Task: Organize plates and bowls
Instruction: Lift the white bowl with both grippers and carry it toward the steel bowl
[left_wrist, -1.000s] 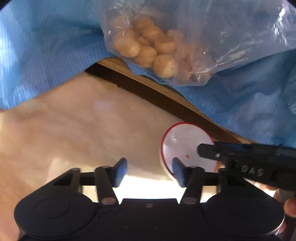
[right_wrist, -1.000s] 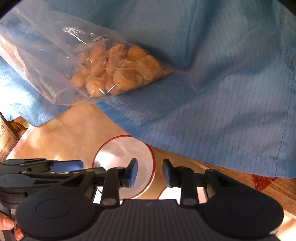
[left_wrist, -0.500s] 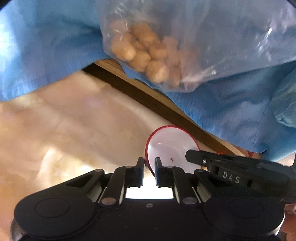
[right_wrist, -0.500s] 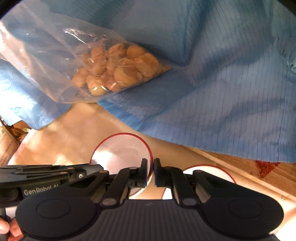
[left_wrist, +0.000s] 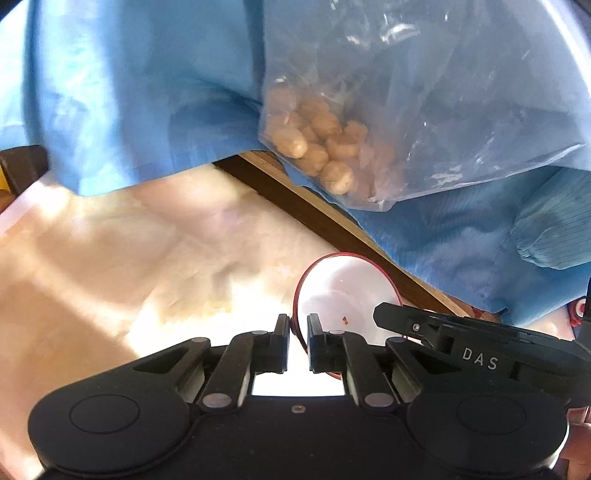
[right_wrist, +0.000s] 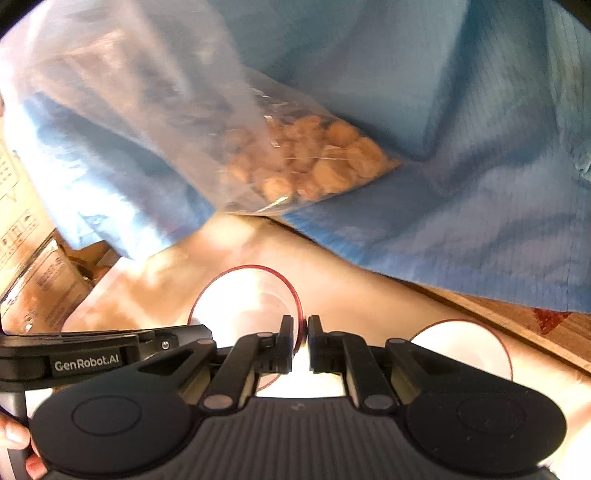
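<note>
A white bowl with a red rim (left_wrist: 343, 291) is held between both grippers above a pale glossy table (left_wrist: 129, 266). My left gripper (left_wrist: 298, 328) is shut on the bowl's left rim. My right gripper (right_wrist: 302, 330) is shut on the right rim of the same bowl (right_wrist: 243, 306). The right gripper's body shows in the left wrist view (left_wrist: 476, 350), and the left gripper's body shows in the right wrist view (right_wrist: 92, 354). A second red-rimmed white dish (right_wrist: 465, 347) sits on the table at the lower right.
A person in a blue garment (left_wrist: 147, 92) stands at the far table edge. A clear plastic bag of round tan snacks (left_wrist: 321, 147) hangs in front of them, also in the right wrist view (right_wrist: 314, 166). Cardboard boxes (right_wrist: 40, 291) stand at the left.
Both grippers closed from open onto opposite rims of the bowl. The bowl then shifted slightly with them, and the bag swung.
</note>
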